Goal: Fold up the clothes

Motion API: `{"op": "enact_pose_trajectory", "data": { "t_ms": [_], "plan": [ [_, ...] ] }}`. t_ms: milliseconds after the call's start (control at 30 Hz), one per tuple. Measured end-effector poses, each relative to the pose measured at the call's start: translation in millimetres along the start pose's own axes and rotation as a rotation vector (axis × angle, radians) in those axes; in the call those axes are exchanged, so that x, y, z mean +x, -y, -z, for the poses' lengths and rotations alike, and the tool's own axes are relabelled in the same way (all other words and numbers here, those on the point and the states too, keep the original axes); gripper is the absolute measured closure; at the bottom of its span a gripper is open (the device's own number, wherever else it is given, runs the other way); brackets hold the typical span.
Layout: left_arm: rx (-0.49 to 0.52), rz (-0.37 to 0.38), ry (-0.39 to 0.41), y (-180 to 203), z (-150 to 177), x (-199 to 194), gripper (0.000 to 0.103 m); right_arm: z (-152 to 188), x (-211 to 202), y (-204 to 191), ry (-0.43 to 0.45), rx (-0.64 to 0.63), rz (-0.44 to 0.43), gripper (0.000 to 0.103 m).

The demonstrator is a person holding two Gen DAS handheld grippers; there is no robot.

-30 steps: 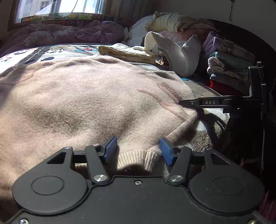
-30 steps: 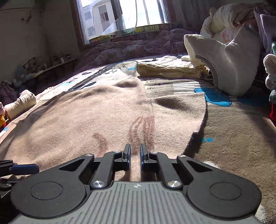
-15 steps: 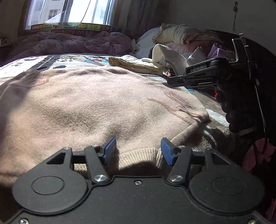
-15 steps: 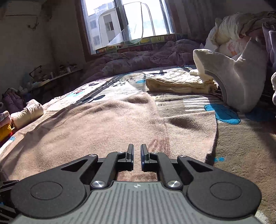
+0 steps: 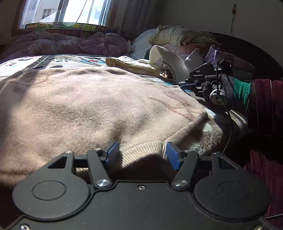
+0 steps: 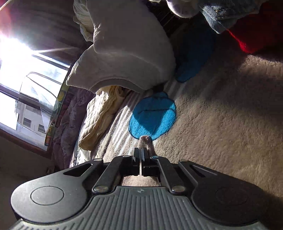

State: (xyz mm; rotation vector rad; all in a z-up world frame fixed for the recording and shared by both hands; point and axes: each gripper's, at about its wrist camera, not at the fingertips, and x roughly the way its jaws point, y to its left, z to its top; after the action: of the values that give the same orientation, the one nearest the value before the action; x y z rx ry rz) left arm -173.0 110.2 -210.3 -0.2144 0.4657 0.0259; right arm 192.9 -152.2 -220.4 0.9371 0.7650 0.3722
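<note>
A pink fuzzy sweater lies spread on the bed. Its ribbed hem sits between the blue pads of my left gripper, whose jaws stand wide apart around it. My right gripper is shut on a small fold of the pink sweater that pokes out past its tips; this view is rolled sideways. In the left wrist view the right gripper is held by a gloved hand at the sweater's far right edge.
A beige plush blanket with blue patches covers the bed. A folded yellow cloth, a grey-white garment, a clothes pile and a purple duvet lie beyond. A window is behind.
The right gripper has rolled sideways and closed tighter on a fold at the sweater's right edge. The left gripper stays open around the hem.
</note>
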Motion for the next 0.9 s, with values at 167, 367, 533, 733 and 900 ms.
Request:
{"op": "enact_pose_trajectory", "data": {
  "t_ms": [167, 367, 533, 733, 900],
  "plan": [
    [0.004, 0.028, -0.026, 0.2, -2.4, -2.4, 0.039, 43.9, -4.3, -32.6, -0.134, -0.126, -0.202, 0.079],
    [-0.013, 0.048, -0.020, -10.9, -15.5, -28.7, 0.039, 73.3, 16.6, -30.9, -0.215, -0.201, -0.081, 0.103],
    [-0.368, -0.055, 0.129, -89.0, -27.8, -44.1, 0.039, 91.4, -15.5, -58.1, -0.155, -0.329, -0.121, 0.073],
    [-0.862, -0.367, 0.225, -193.7, 3.7, -97.1, 0.098, 151.7, -37.2, -59.1, -0.242, -0.457, -0.232, 0.072],
    [-0.850, -0.416, 0.342, -189.8, -8.8, -128.9, 0.063, 152.8, -54.4, -40.4, -0.204, -0.464, -0.211, 0.097]
  ]
}}
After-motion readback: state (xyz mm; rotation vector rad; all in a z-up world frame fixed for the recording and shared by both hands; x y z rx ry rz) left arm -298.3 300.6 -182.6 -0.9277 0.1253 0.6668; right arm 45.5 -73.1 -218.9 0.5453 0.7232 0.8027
